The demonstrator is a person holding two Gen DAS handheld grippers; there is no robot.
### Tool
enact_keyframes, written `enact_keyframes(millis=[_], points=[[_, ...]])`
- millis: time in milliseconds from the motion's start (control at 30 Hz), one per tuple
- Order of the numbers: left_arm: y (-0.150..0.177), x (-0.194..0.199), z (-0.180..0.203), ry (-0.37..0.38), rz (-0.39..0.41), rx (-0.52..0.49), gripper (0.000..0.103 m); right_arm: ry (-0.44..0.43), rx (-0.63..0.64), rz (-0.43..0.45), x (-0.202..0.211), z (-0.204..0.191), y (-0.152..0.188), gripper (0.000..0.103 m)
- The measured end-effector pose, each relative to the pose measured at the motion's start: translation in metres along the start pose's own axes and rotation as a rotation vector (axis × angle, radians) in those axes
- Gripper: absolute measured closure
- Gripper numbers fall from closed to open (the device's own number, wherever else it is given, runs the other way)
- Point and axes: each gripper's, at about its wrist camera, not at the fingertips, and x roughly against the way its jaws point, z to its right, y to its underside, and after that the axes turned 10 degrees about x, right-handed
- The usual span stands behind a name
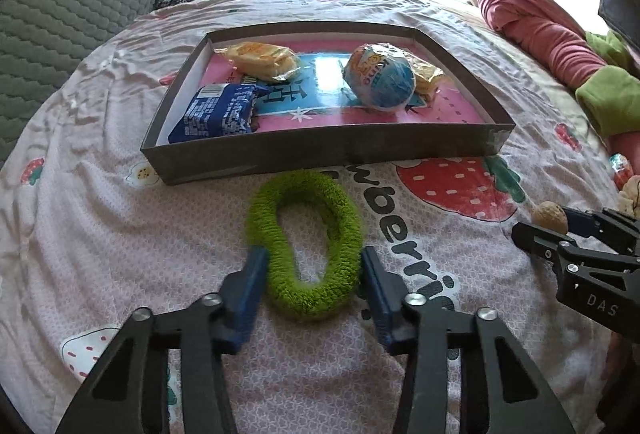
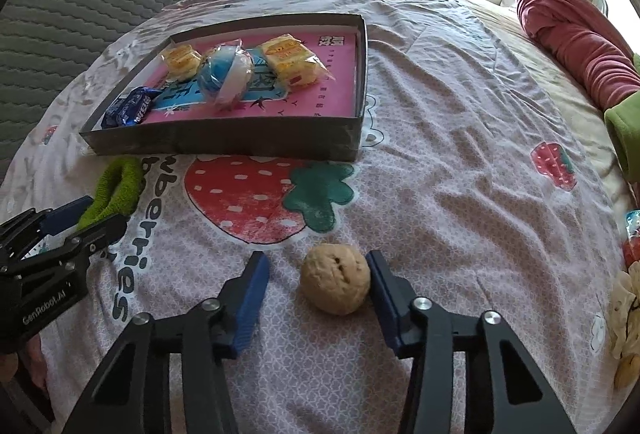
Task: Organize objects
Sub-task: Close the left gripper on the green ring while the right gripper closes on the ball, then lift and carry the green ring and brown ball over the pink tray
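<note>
A cluttered bedroom in daylight: a bed (image 1: 120,194) under a pale strawberry-print sheet carries everything, with heaped clothes by the window beyond its far edge.

The left gripper (image 1: 314,274) points steeply down at the near part of the bed, its blue pads bracketing the near end of a fuzzy green loop (image 1: 306,242). The pads sit against the loop's two outer sides, the right one touching; whether they already squeeze it I cannot tell. The right gripper (image 2: 318,276) straddles a tan walnut (image 2: 335,279) nearer the bed's right edge. Its right pad touches the nut while a clear gap remains on the left, so the jaws are partly spread, not yet pinching.

Beyond both tools, toward the bed's middle, lies a shallow grey box (image 1: 320,154) with a pink floor. Inside are a blue snack packet (image 1: 214,112) in its near left corner, a yellow wrapped cake (image 1: 260,60) at the far left, and a blue-and-white egg (image 1: 380,76) to the right with another yellow cake behind it.

The step in hand looks like a double pickup, loop and walnut being the loose items. Next, each grip must firm up: the round walnut may skid sideways off one pad. Then lift over the box's near wall and release on bare floor.
</note>
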Motion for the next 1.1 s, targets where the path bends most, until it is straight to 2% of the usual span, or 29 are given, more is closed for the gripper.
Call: enact_keyframes(millis=[100, 133, 333, 467, 800, 1100], points=[[0.0, 0.002, -0.003, 0.0, -0.003, 0.001, 0.077, -0.009, 0.001, 0.004, 0.002, -0.001, 0.001, 0.064], [-0.001, 0.003, -0.004, 0.002, -0.003, 0.003, 0.078, -0.014, 0.001, 0.01, 0.004, -0.002, 0.002, 0.07], [0.0, 0.009, -0.008, 0.02, -0.01, 0.01, 0.083, -0.042, -0.002, 0.016, 0.01, -0.005, 0.004, 0.07], [0.0, 0.013, -0.009, 0.025, -0.008, 0.013, 0.091, -0.048, -0.004, 0.022, 0.014, -0.007, 0.006, 0.07], [0.005, 0.03, -0.013, 0.053, -0.012, 0.031, 0.092, -0.069, 0.016, 0.04, 0.032, -0.023, 0.008, 0.07], [0.011, 0.062, -0.014, 0.042, 0.014, 0.028, 0.092, -0.093, 0.044, 0.057, 0.057, -0.048, 0.009, 0.07]])
